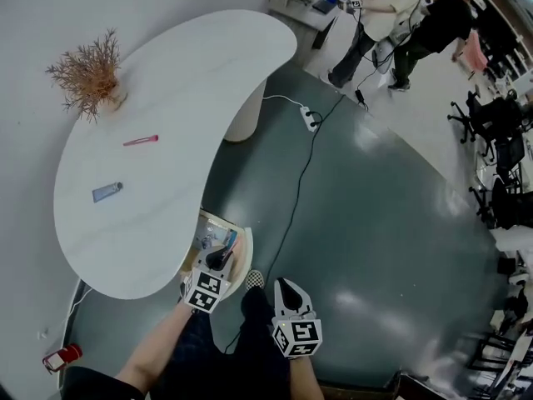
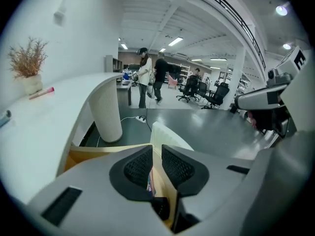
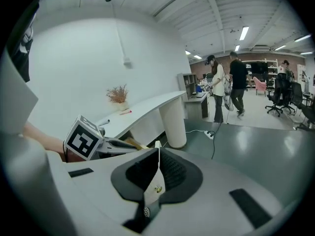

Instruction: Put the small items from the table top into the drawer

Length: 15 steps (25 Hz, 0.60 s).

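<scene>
The white curved table [image 1: 166,82] bears a pink pen [image 1: 141,141] and a grey-blue tube [image 1: 107,192]; the left gripper view shows the pen [image 2: 42,93] far left. Under the table's near end a wooden drawer [image 1: 218,220] stands pulled out, with coloured items inside. My left gripper [image 1: 221,257] sits at the drawer's front; in its own view the jaws [image 2: 156,168] are closed on the fluted white front panel [image 2: 165,136], which stands edge-on between the pads. My right gripper [image 1: 286,288] hangs over the floor beside my leg, its jaws [image 3: 157,168] shut and empty.
A dried plant [image 1: 90,80] in a pot stands at the table's far left. The table's round pedestal [image 1: 246,119] and a power strip [image 1: 310,117] with a cable lie beyond the drawer. Two people [image 1: 391,15] stand far back. A red object [image 1: 60,357] lies on the floor, lower left.
</scene>
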{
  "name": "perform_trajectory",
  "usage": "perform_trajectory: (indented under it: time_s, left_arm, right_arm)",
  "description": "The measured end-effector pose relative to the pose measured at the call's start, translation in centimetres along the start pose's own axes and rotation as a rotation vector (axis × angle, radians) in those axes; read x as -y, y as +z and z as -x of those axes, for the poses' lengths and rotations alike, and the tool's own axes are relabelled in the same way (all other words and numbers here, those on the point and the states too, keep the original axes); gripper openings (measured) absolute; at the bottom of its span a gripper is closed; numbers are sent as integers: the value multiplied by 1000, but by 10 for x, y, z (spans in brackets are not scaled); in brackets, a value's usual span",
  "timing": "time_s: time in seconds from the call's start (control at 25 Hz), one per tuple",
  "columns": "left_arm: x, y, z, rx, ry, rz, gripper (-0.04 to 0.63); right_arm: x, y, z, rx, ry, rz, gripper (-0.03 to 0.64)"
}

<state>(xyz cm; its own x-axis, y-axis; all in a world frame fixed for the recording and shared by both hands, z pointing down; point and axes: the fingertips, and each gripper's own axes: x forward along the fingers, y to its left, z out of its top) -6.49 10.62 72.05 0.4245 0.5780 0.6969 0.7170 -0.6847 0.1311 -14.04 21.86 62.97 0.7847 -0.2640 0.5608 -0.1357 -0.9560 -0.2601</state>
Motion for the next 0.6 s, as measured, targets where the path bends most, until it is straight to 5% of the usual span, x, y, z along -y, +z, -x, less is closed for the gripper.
perform_trajectory:
  time_s: [0.6]
  left_arm:
    - [9,85,95,127,61,-4,43]
  right_arm:
    - [-27,75,38,70,33,73,31]
